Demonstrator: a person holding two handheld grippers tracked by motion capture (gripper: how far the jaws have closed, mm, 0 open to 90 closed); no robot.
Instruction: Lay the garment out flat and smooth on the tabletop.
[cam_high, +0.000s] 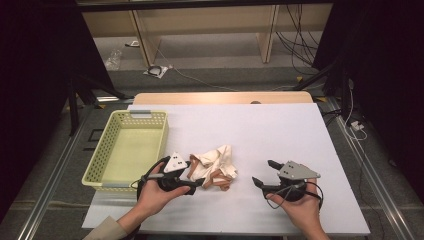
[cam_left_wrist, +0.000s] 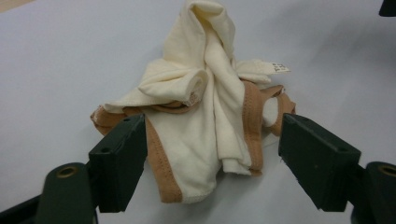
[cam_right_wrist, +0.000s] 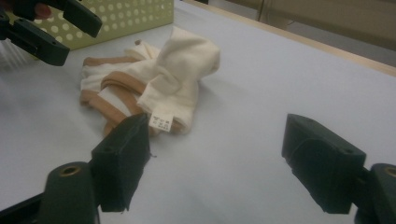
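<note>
Now both grippers flank the crumpled cloth (cam_high: 213, 168).
Left gripper (cam_high: 194, 174) straddles its edge, jaws wide, unpressed; right gripper (cam_high: 265, 173) gapes, empty, apart.

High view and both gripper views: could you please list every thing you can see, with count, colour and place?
Garment: one, cream with tan trim, crumpled on the sheet between the two grippers; a small white label sticks out of it.
Basket: one, pale yellow-green, perforated walls, at the left on the sheet, nothing visible inside.
Sheet: one, white, covers the table.
Table: one, light wood, its far edge shows beyond the sheet.
Cables: several, dark, on the floor beyond the table.
Left gripper: one, black, jaws open on either side of the garment's near edge, not pressing it.
Right gripper: one, black with a grey plate, jaws open, apart from the garment.
Hands: two, one on each gripper.
</note>
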